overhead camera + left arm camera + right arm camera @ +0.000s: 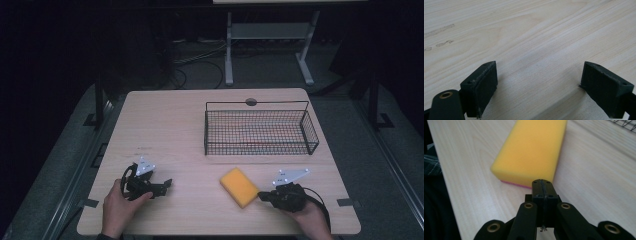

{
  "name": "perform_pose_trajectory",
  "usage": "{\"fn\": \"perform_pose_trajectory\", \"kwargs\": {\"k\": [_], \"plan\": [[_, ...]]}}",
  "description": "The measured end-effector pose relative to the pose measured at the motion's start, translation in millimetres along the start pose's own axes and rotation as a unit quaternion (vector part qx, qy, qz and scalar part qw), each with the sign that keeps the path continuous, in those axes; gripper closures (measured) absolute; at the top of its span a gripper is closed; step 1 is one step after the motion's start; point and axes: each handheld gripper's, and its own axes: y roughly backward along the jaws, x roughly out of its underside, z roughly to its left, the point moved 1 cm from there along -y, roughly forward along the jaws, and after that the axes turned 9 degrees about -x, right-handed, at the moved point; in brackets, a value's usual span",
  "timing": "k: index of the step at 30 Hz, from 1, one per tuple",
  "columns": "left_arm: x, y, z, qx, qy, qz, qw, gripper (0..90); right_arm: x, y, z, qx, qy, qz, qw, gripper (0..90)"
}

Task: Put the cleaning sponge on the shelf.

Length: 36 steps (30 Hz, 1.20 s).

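The yellow sponge (240,186) lies flat on the near half of the wooden table (170,125), a little right of centre and just in front of the wire basket (260,131), which stands apart from it toward the far edge. Its long axis runs on a diagonal, from the far left toward the near right, so its near short end points at the right gripper (263,195). In the right gripper view the sponge (534,150) stretches straight away from the jaw tips, its long sides roughly in line with them, and a thin pink layer shows along its underside at the near end. The right gripper (542,185) has its jaws pressed together with nothing between them, the tips just short of that near end or barely touching it; the pictures do not settle which. The left gripper (167,184) rests well apart from the sponge on the left side of the table, its jaws pointing toward the middle; in its own view the left gripper (539,82) has its jaws spread wide over bare wood. The right hand (312,217) is clearly the nearer one, so the pick most likely falls to it. As I judge it, the jaws must first be released and then brought over the sponge across its narrow width, since from this end-on line they would meet only the short face.
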Motion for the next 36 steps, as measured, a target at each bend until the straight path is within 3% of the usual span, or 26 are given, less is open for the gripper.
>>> {"fn": "perform_pose_trajectory", "kwargs": {"k": [19,26,34,35,36], "plan": [[0.0,0.0,0.0,0.0,0.0,0.0,1.0,12.8,-15.3,-3.1,-22.2,0.017,0.003,0.004,0.9998,89.9],[0.0,0.0,0.0,0.0,0.0,0.0,1.0,12.9,-20.8,0.5,-22.2,0.016,0.009,0.002,0.9998,89.6],[0.0,0.0,0.0,0.0,0.0,0.0,1.0,12.8,-29.8,8.2,-21.8,0.024,0.004,0.012,0.9996,72.1],[0.0,-0.2,-0.3,0.0,0.003,-0.002,1.0,12.9,-32.9,8.8,-20.9,0.026,0.002,0.018,0.9995,61.7],[0.0,-0.2,-0.3,0.0,0.003,-0.002,1.0,12.8,-34.2,8.9,-20.4,0.03,0.002,0.023,0.9993,57.8]]}}
